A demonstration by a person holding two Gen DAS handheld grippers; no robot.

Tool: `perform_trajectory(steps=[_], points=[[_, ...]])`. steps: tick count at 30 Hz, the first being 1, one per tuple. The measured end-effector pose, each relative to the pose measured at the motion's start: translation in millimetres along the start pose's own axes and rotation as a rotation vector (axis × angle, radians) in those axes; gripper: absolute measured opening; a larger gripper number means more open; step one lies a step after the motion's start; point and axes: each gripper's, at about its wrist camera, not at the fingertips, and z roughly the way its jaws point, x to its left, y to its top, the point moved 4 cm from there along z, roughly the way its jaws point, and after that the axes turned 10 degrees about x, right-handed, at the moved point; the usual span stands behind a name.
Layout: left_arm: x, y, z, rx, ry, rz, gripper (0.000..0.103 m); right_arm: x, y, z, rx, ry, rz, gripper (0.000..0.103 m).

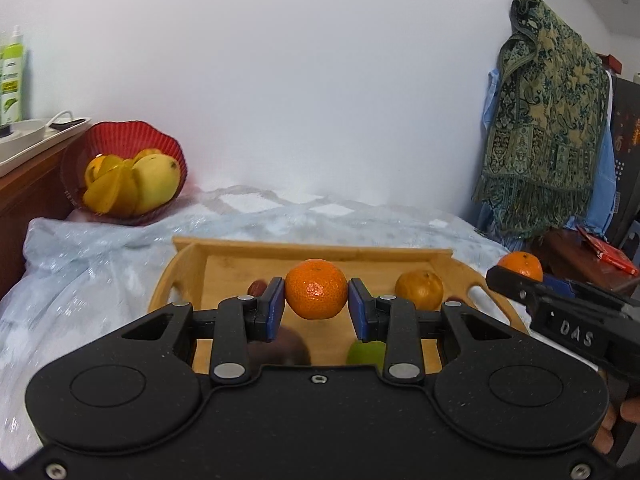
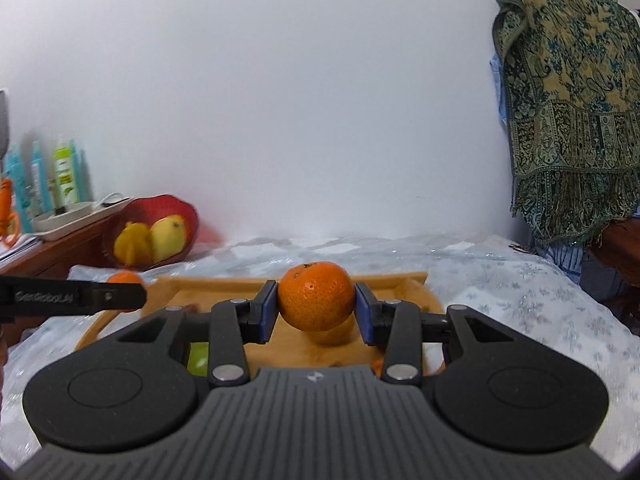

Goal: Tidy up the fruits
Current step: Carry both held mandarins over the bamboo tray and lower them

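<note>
My left gripper [image 1: 316, 304] is shut on an orange tangerine [image 1: 316, 294] and holds it above the wooden tray [image 1: 240, 252]. My right gripper [image 2: 316, 308] is shut on a second tangerine [image 2: 316, 300] above the same tray [image 2: 412, 284]. In the left wrist view the tray holds a duller orange fruit [image 1: 419, 289], a green fruit [image 1: 366, 353], a dark round fruit [image 1: 290, 346] and a small reddish one [image 1: 257, 288]. The right gripper's tangerine shows at the right [image 1: 520, 265]. The red basket [image 1: 120, 136] with yellow mangoes [image 1: 156, 180] leans at the back left.
The tray lies on a bed covered with a pale shiny sheet [image 1: 80, 256]. A wooden side table [image 1: 24, 184] with a white tray and bottles stands left. A patterned green shawl [image 1: 548, 120] hangs at the right, over dark furniture. A white wall is behind.
</note>
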Motion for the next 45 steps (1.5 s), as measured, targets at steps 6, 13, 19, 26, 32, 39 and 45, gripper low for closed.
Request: perform_trajectory(steps=[6,13,19,26,32,39,45], points=[[-4,15,33,0.04,0.019,0.017,0.032,-25,17,36,0.058,-0.013,0.062,0.045],[3,23,66,0.093,0.04,0.006,0.032,-46,25,70,0.118,-0.018,0.111,0.045],[5,24,84,0.127,0.051,0.008,0.032,-46,22,90,0.16,-0.024,0.087,0.045],[7,24,92,0.14,0.056,0.002,0.032,-44,20,101,0.183,-0.019,0.058,0.045],[7,23,97,0.149,0.063,0.002,0.032,-45,19,108,0.203,-0.018,0.045,0.045],[7,22,100,0.156,0.063,0.002,0.032,-45,17,114,0.222,-0.019,0.042,0.045],[7,20,103,0.167,0.064,0.014,0.032,-46,18,116,0.223,-0.015,0.037,0.047]])
